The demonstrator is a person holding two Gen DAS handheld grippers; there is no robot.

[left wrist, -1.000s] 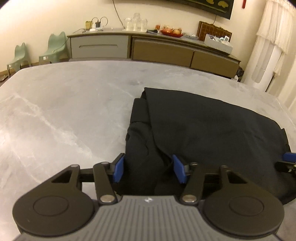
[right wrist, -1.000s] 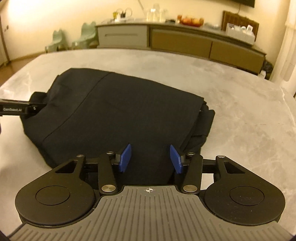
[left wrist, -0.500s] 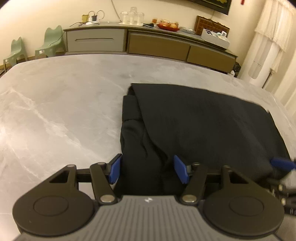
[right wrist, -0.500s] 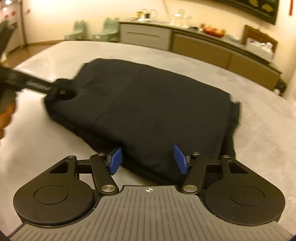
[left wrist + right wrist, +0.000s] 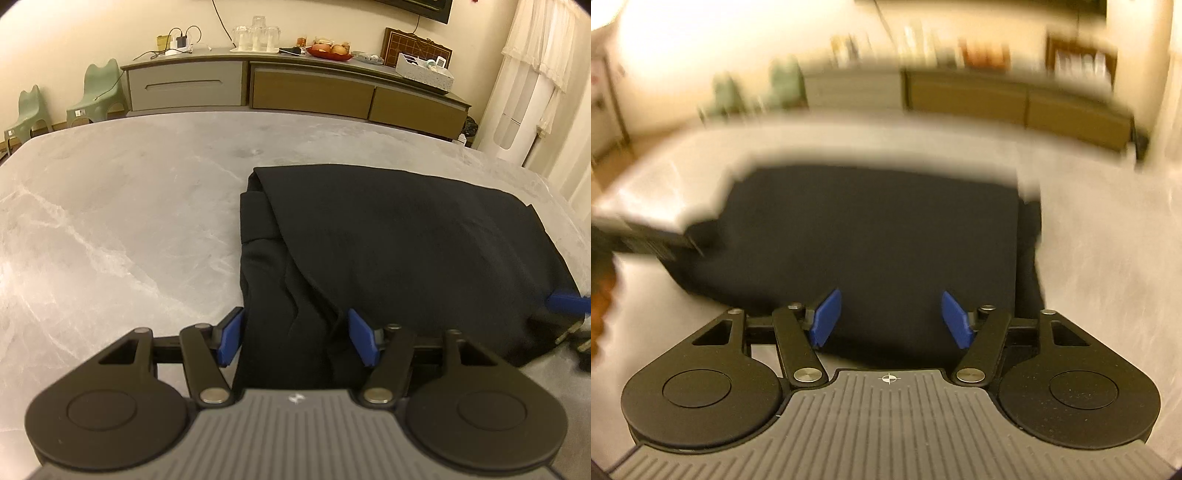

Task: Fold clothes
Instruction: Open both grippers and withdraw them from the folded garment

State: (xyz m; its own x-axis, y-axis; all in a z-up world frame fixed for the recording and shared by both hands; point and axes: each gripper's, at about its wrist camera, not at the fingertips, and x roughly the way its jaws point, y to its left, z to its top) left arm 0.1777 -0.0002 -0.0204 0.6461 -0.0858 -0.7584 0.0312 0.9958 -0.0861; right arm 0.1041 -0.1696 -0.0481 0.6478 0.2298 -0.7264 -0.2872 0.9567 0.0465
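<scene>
With the black garment lying folded on the grey counter, both the left gripper and right gripper stand open at its near edge, so, although the right view is blurred, each should probably close on all layers before lifting.

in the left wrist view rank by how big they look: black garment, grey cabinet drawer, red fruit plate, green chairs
1. black garment
2. grey cabinet drawer
3. green chairs, each smaller than the drawer
4. red fruit plate
The garment lies nearest the camera, so its lead is partly nearness.
</scene>
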